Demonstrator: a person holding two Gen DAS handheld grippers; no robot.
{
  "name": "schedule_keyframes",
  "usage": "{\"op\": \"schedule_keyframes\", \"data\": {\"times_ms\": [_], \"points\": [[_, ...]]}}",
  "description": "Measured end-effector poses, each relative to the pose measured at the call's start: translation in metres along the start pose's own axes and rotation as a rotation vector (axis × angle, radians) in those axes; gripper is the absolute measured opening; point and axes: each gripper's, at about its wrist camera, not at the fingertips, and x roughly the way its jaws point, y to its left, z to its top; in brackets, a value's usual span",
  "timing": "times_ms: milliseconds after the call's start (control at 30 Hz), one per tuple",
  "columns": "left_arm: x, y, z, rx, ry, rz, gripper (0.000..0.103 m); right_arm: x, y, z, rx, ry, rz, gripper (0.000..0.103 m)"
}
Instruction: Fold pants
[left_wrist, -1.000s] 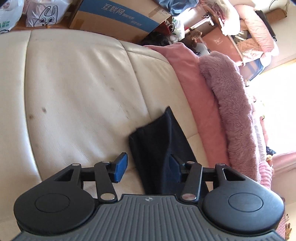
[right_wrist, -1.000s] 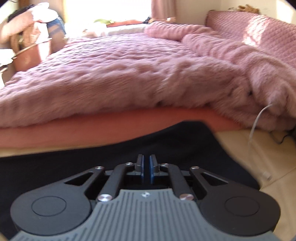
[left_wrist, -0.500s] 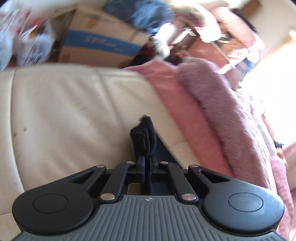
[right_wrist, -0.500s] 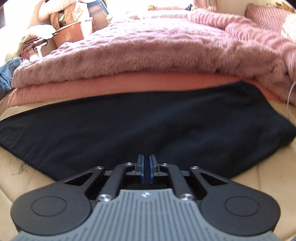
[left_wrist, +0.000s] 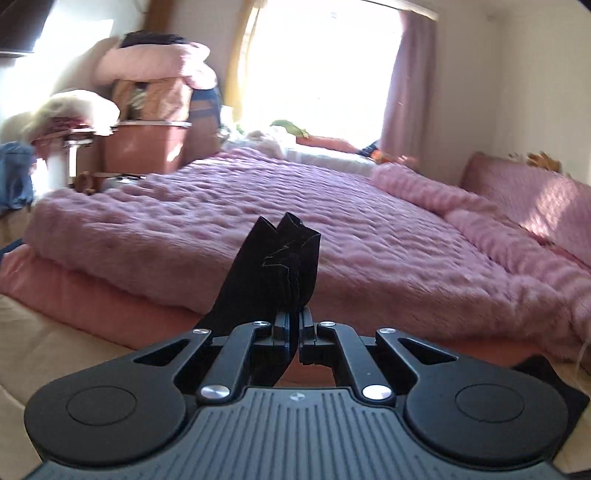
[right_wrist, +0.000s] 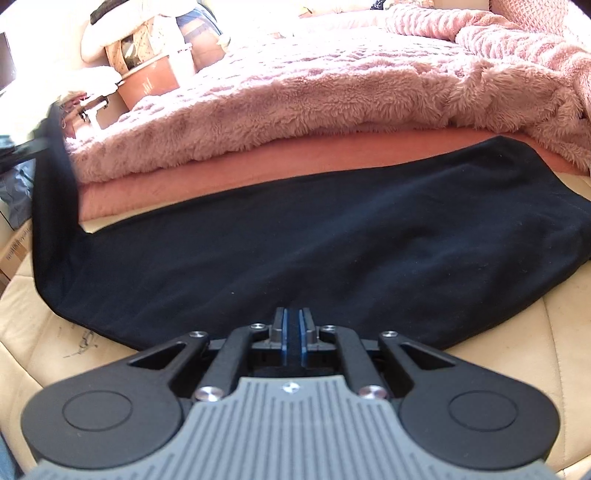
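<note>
Black pants (right_wrist: 332, 240) lie spread across a cream leather cushion (right_wrist: 498, 362), in front of the pink bedding. My left gripper (left_wrist: 298, 325) is shut on the bunched end of a pant leg (left_wrist: 280, 266), which sticks up past the fingertips. In the right wrist view that leg (right_wrist: 55, 177) rises off the cushion at the far left, up to a blurred dark shape at the frame's edge. My right gripper (right_wrist: 293, 325) is shut, its tips at the near edge of the pants. No cloth shows between its pads.
A fluffy pink blanket (right_wrist: 295, 92) over a salmon sheet (right_wrist: 258, 166) lies just behind the pants. A brown tub (left_wrist: 147, 144) and piled bedding stand at the back left. A white cable (left_wrist: 581, 354) hangs at the right.
My left gripper closed on the pant leg end, then lifted it and swung round to face the bed. My right gripper stayed shut and backed to the pants' near edge.
</note>
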Motion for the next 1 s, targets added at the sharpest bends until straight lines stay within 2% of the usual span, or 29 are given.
{"op": "schedule_keyframes", "data": {"times_ms": [67, 133, 200, 233, 267, 333, 367, 433, 500, 633, 667, 700, 733, 767, 800, 867, 1000], "points": [[0.020, -0.040, -0.030, 0.079, 0.080, -0.057, 0.003, -0.002, -0.001, 0.001, 0.012, -0.002, 0.004, 0.003], [0.034, -0.070, -0.063, 0.131, 0.204, -0.134, 0.004, -0.004, -0.006, -0.001, 0.027, 0.004, -0.003, 0.003], [0.047, -0.084, -0.094, 0.149, 0.352, -0.190, 0.005, -0.004, -0.010, -0.003, 0.040, 0.020, 0.002, 0.003], [0.053, -0.084, -0.106, 0.138, 0.424, -0.214, 0.008, -0.005, -0.011, -0.005, 0.041, 0.026, 0.006, 0.003], [0.059, -0.078, -0.113, 0.111, 0.479, -0.241, 0.016, -0.005, -0.012, -0.006, 0.041, 0.031, 0.010, 0.003], [0.055, -0.068, -0.114, 0.052, 0.478, -0.282, 0.021, -0.007, -0.012, -0.007, 0.036, 0.035, 0.017, 0.003], [0.056, -0.061, -0.110, 0.016, 0.501, -0.307, 0.029, -0.007, -0.011, -0.007, 0.033, 0.035, 0.020, 0.003], [0.061, -0.050, -0.102, -0.039, 0.519, -0.332, 0.032, -0.005, -0.008, -0.006, 0.027, 0.031, 0.028, 0.004], [0.063, -0.050, -0.093, 0.000, 0.505, -0.327, 0.034, -0.003, -0.005, -0.004, 0.019, 0.024, 0.029, 0.004], [0.066, -0.068, -0.096, 0.145, 0.497, -0.354, 0.039, 0.005, -0.003, 0.003, 0.016, 0.017, 0.033, 0.005], [0.067, -0.074, -0.098, 0.180, 0.487, -0.347, 0.037, 0.007, -0.002, 0.006, 0.011, 0.014, 0.034, 0.005], [0.068, -0.076, -0.100, 0.195, 0.484, -0.348, 0.029, 0.008, -0.001, 0.009, 0.004, 0.010, 0.033, 0.006], [0.069, -0.076, -0.100, 0.177, 0.488, -0.357, 0.015, 0.008, -0.001, 0.012, -0.002, 0.007, 0.033, 0.008], [0.070, -0.074, -0.097, 0.137, 0.492, -0.376, 0.010, 0.008, -0.001, 0.014, -0.008, 0.005, 0.034, 0.013], [0.071, -0.068, -0.094, 0.093, 0.488, -0.387, 0.009, 0.009, 0.000, 0.016, -0.015, 0.005, 0.039, 0.017], [0.066, -0.059, -0.090, 0.005, 0.490, -0.413, 0.002, 0.011, 0.002, 0.021, -0.038, 0.006, 0.061, 0.018], [0.069, -0.034, -0.079, -0.113, 0.506, -0.432, 0.001, 0.024, 0.012, 0.033, -0.092, 0.016, 0.119, 0.018]]}}
